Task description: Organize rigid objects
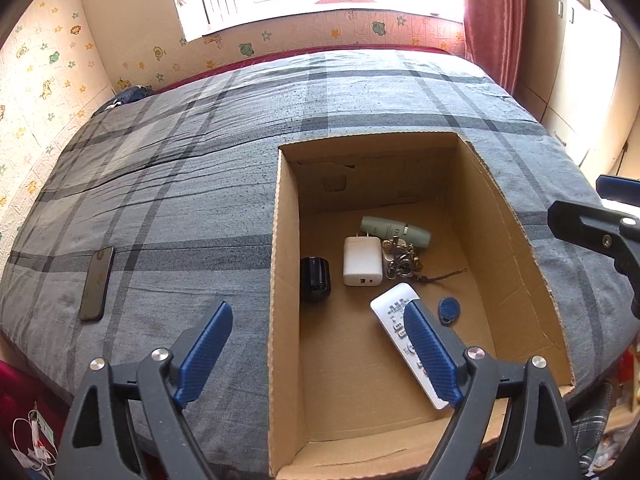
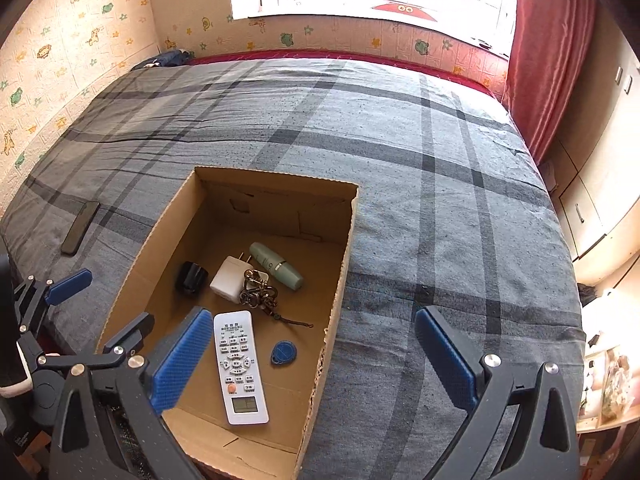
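An open cardboard box [image 1: 368,138] [image 2: 276,178] sits on the bed. On its floor lie a white remote [image 1: 390,306] [image 2: 240,364], a white charger [image 1: 360,264] [image 2: 228,278], a black cylinder [image 1: 316,278] [image 2: 191,277], a green tube [image 1: 396,232] [image 2: 276,266], a bunch of keys [image 1: 402,260] [image 2: 258,294] and a blue fob [image 1: 448,308] [image 2: 283,352]. My left gripper [image 1: 320,344] [image 2: 98,308] hangs open over the box's left wall, holding nothing. My right gripper [image 2: 316,356] is open and empty above the box's right wall.
A dark phone [image 1: 96,284] [image 2: 80,228] lies on the grey plaid bedcover [image 1: 200,160] [image 2: 440,200], left of the box. Dark clothing [image 1: 130,94] is bunched at the far left corner. A red curtain [image 2: 548,60] and cupboards stand to the right.
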`<act>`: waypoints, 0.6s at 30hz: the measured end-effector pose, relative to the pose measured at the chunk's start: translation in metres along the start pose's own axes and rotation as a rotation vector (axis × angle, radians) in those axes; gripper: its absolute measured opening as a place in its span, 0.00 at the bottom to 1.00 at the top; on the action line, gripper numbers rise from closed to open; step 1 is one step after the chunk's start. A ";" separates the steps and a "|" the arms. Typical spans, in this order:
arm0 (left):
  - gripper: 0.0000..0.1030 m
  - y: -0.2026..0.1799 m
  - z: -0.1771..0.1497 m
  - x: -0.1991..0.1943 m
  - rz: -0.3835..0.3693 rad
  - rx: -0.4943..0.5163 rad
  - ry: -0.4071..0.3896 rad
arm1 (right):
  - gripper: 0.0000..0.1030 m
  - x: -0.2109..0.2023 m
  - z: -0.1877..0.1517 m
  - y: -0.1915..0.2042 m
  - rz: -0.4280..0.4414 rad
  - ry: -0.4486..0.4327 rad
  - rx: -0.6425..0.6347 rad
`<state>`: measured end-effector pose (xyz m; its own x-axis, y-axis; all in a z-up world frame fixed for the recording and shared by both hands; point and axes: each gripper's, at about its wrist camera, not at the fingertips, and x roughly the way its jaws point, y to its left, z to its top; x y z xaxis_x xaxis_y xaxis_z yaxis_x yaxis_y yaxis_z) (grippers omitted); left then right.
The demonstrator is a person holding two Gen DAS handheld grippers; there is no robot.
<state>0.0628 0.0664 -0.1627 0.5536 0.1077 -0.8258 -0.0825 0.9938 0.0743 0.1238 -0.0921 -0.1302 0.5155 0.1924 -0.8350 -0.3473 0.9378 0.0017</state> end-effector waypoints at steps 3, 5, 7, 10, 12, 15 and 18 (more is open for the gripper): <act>0.89 -0.006 -0.007 -0.013 -0.017 -0.022 -0.001 | 1.00 -0.012 -0.012 -0.005 -0.017 0.005 0.014; 0.89 -0.011 -0.010 -0.023 -0.010 -0.021 -0.013 | 1.00 -0.019 -0.019 -0.010 -0.018 0.006 0.034; 0.93 -0.014 -0.013 -0.033 0.021 -0.024 -0.031 | 1.00 -0.027 -0.027 -0.015 -0.031 -0.003 0.060; 0.96 -0.017 -0.016 -0.049 0.033 -0.034 -0.057 | 1.00 -0.041 -0.035 -0.021 -0.054 -0.017 0.071; 0.98 -0.017 -0.017 -0.060 0.027 -0.048 -0.066 | 1.00 -0.050 -0.040 -0.022 -0.067 -0.023 0.074; 1.00 -0.019 -0.018 -0.074 0.017 -0.062 -0.067 | 1.00 -0.065 -0.046 -0.024 -0.073 -0.030 0.071; 1.00 -0.022 -0.020 -0.087 0.012 -0.068 -0.072 | 1.00 -0.081 -0.050 -0.021 -0.080 -0.039 0.058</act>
<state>0.0003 0.0347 -0.1038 0.6103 0.1240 -0.7824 -0.1442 0.9886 0.0442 0.0501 -0.1423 -0.0906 0.5701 0.1267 -0.8118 -0.2589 0.9654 -0.0311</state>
